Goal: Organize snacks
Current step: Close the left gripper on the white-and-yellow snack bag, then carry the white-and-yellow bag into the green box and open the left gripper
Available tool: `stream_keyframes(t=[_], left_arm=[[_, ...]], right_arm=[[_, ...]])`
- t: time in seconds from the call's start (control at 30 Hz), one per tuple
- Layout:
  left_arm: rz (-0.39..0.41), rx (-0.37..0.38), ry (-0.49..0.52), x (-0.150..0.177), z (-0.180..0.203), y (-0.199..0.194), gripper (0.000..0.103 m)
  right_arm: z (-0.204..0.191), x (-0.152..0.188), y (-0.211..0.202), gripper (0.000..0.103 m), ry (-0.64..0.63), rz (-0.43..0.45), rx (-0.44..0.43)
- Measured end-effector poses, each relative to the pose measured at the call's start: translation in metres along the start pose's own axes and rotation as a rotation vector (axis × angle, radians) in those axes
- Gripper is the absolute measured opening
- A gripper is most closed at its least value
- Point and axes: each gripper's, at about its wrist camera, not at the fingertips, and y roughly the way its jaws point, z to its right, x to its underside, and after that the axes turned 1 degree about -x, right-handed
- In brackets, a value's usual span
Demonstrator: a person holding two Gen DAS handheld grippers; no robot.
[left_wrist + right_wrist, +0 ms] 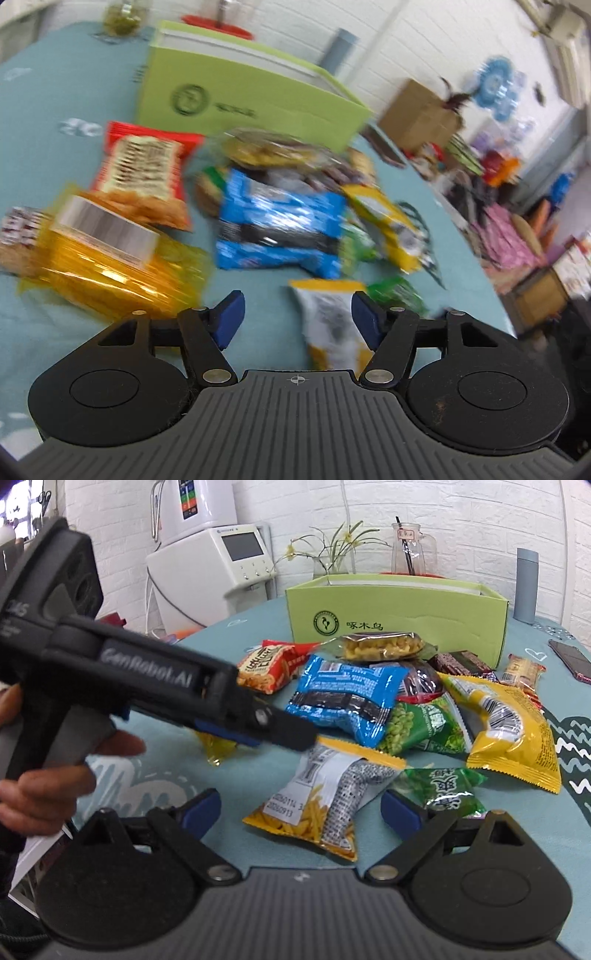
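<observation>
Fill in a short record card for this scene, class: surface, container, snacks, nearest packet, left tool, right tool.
surface: round table with teal cloth
container: open green box at the back, standing beside the snack pile; its inside is hidden
snacks: loose pile of packets, among them a blue packet and a red packet
nearest packet: yellow and white packet, lying flat
left tool: left gripper, open, nothing gripped
right tool: right gripper, open wide, nothing gripped
</observation>
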Motion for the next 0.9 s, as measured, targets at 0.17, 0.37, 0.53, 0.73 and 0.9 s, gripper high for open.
stream_keyframes(t=[0.17,0.37,0.53,0.73,0.9], left_arm=[[-0.026,0.0,0.081,0.006,0.021,0.019,0.047],[-0.038,0.005,0.117,0.008,0.024,0.017,0.019],[0.049,0.001,0.126,-0.022,0.03,-0.009,0.018],[0.153,0.001,0.171,-0.114,0.036,0.0,0.018],[0.162,-0.038,0.182,-0.194,0.035,0.051,0.018]], right_arm=[[0.003,0.0,0.002,0.091,-0.003,-0.011,0.021],[-0.003,-0.006,0.004,0.072,-0.016,-0.005,-0.008],[-0.011,-0.042,-0.003,0.072,-0.101,0.079,-0.011],[0.022,-0.12,0.016,0.072,-0.175,0.179,0.042],[0.078,-0.185,0.063,0.072,-0.13,0.167,0.06]])
